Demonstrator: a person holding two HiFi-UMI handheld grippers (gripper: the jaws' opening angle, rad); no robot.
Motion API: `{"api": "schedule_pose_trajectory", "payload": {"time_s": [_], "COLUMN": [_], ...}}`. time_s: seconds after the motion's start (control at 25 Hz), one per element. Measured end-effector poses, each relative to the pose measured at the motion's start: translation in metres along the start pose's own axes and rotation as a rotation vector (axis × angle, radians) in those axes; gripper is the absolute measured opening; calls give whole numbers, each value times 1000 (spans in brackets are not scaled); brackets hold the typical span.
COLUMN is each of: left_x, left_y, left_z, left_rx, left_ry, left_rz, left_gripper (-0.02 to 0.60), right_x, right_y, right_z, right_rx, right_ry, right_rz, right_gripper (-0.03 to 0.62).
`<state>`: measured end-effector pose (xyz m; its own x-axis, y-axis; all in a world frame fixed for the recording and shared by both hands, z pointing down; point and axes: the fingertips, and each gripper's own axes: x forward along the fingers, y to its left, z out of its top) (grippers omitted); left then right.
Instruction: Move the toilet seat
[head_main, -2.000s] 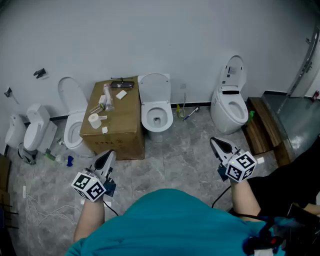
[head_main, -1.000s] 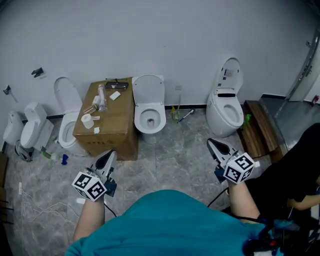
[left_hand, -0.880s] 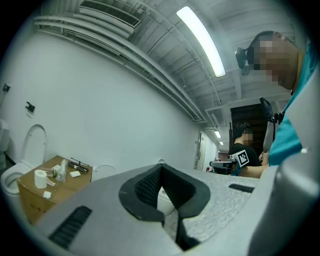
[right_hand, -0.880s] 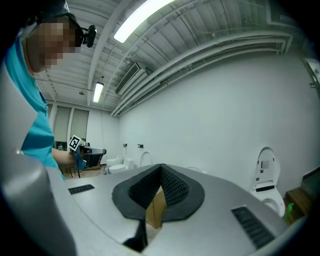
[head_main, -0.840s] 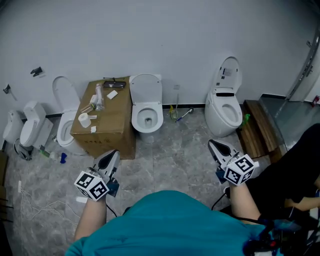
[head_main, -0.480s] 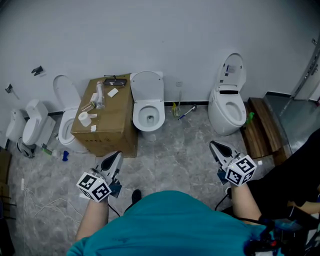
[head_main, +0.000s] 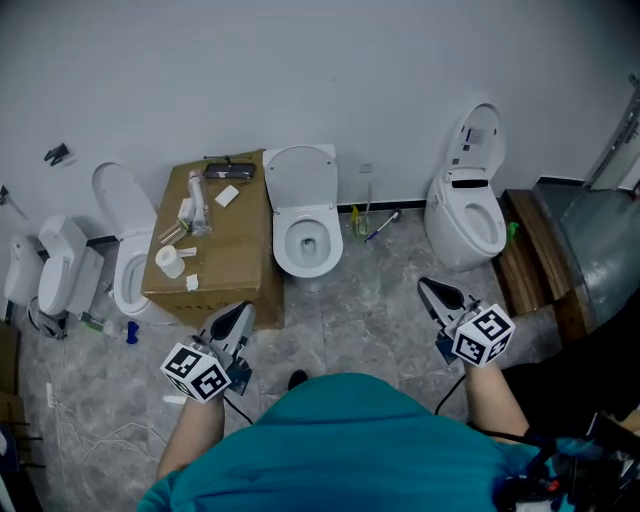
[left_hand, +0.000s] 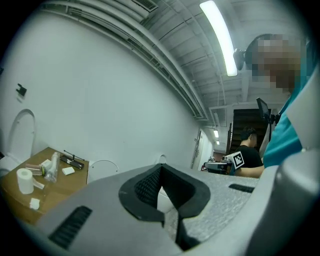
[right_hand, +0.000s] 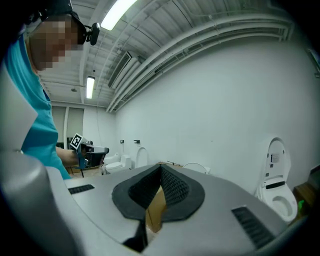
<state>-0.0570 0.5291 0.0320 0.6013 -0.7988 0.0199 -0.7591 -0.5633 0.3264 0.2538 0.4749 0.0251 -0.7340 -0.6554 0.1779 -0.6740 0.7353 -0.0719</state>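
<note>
The white toilet (head_main: 308, 238) stands by the wall at centre, its seat and lid (head_main: 300, 174) raised upright. In the head view my left gripper (head_main: 238, 318) hangs low at left, near the front corner of the cardboard box (head_main: 212, 245). At right, my right gripper (head_main: 431, 292) hovers over the floor. Each points toward the wall, well short of the toilet, with shut jaws holding nothing. The left gripper view shows the left gripper (left_hand: 161, 169) with the raised lid (left_hand: 103, 169) behind it. The right gripper view shows the right gripper (right_hand: 161, 168).
The box carries a paper roll (head_main: 168, 257), a bottle and small items. Another toilet (head_main: 122, 262) with a raised lid sits left of it, a taller one (head_main: 470, 212) at right, beside a wooden step (head_main: 540, 262). Cables (head_main: 70, 440) lie on the floor at left.
Both grippers and the view have moved forward toward the toilets and a little down. A dark shoe now shows on the floor below the toilet. The jaws stay shut.
</note>
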Motion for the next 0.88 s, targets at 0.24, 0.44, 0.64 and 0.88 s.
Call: {"api": "schedule_pose_trajectory", "payload": {"time_s": [0.24, 0.44, 0.64, 0.88], "left_x": [39, 65, 86, 125], "left_y": [98, 162, 201, 220], "left_z": [43, 64, 66, 61], "left_rx": [27, 40, 24, 14], "left_ry": [28, 44, 52, 75], "left_rz": [-68, -99, -97, -64], "left_gripper": [-9, -8, -8, -8], "right_x": [101, 174, 219, 253], "right_y": [-5, -14, -32, -82], "right_z": [33, 48, 49, 48], "right_rx": [-11, -20, -17, 12], "right_ry": [-18, -5, 16, 13], "right_rz": [-21, -29, -16, 18], "right_gripper": [-2, -2, -2, -2]}}
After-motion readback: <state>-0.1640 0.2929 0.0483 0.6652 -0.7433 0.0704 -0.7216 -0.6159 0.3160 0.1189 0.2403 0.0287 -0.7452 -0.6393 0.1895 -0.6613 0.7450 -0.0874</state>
